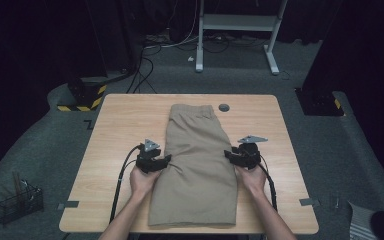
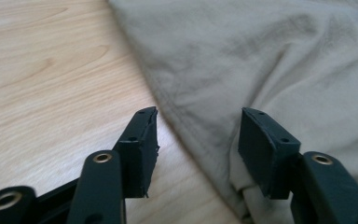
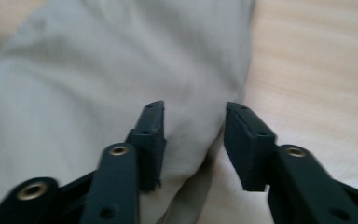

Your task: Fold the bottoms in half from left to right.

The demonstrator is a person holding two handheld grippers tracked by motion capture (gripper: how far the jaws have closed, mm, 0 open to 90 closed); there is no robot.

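Looking down, I see one pair of tan shorts (image 1: 197, 165) lying flat along the middle of one wooden counter (image 1: 115, 125), waistband at the far end. One small dark disc (image 1: 224, 107) sits beside that waistband. My two hands come in from the near edge, palms down. The left gripper (image 1: 166, 159) rests at the shorts' left hem, its jaws partly open astride the fabric edge, pressing nothing. The right gripper (image 1: 228, 155) sits at the right hem, jaws likewise parted over the cloth, holding nothing.
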